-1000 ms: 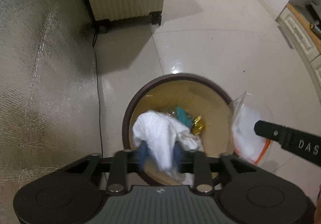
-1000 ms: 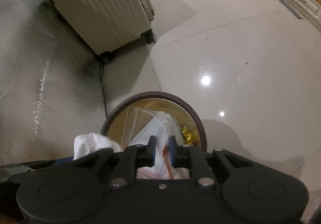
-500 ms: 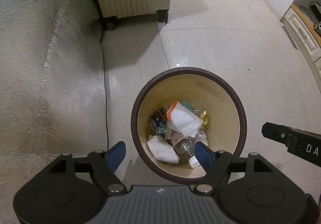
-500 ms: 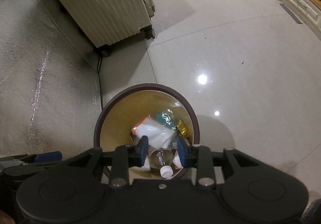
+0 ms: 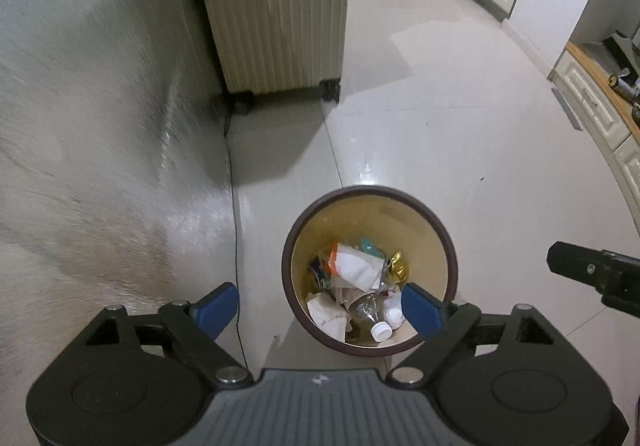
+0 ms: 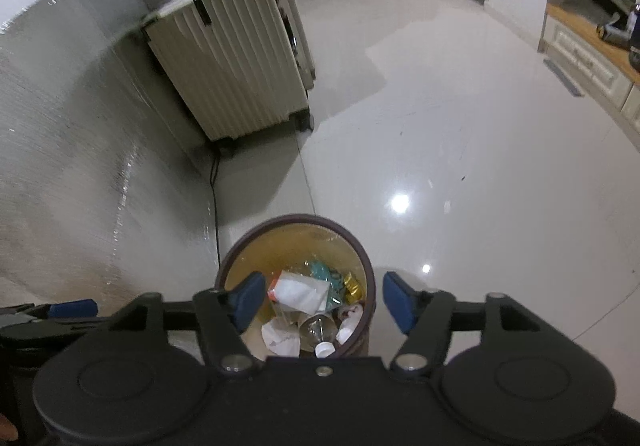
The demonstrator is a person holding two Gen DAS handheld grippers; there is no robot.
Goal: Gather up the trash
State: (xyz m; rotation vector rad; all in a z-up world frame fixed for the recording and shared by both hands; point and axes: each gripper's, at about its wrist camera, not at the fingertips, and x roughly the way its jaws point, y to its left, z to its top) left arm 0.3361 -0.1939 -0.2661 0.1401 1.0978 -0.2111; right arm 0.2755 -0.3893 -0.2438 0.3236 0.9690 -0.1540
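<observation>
**Blue-padded jaws spread over a filled bin**

Blue pads on the left gripper (image 5: 320, 310) stand wide apart at the lower middle of the left wrist view, holding nothing. The right gripper (image 6: 322, 300) is likewise spread and empty at the lower middle of its own view. Both hang above the trash bin (image 5: 448, 246), a round tub with a dark brown rim and tan inner wall, so that anything let go falls straight inside; that is my reading of why the 2 tools sit centred over the mouth.

Trash lies at the bottom of the bin: a white pouch with an orange corner (image 5: 356, 268), a crumpled white tissue (image 5: 326, 312), a clear plastic bottle with a white cap (image 5: 370, 316), a gold foil wrapper (image 5: 398, 262) and a teal scrap (image 5: 368, 244). None of it reaches the rim.

Outward, a cream ribbed suitcase (image 5: 276, 14) stands on wheels in the upper middle of the left view, well apart from the bin. A thin black cable (image 5: 232, 182) runs down the floor along the silvery wall sheet (image 5: 100, 126) at left. White cabinets (image 6: 580, 58) line the far right. Nothing blocks the bin; no loose litter shows on the glossy tiles nearby.
</observation>
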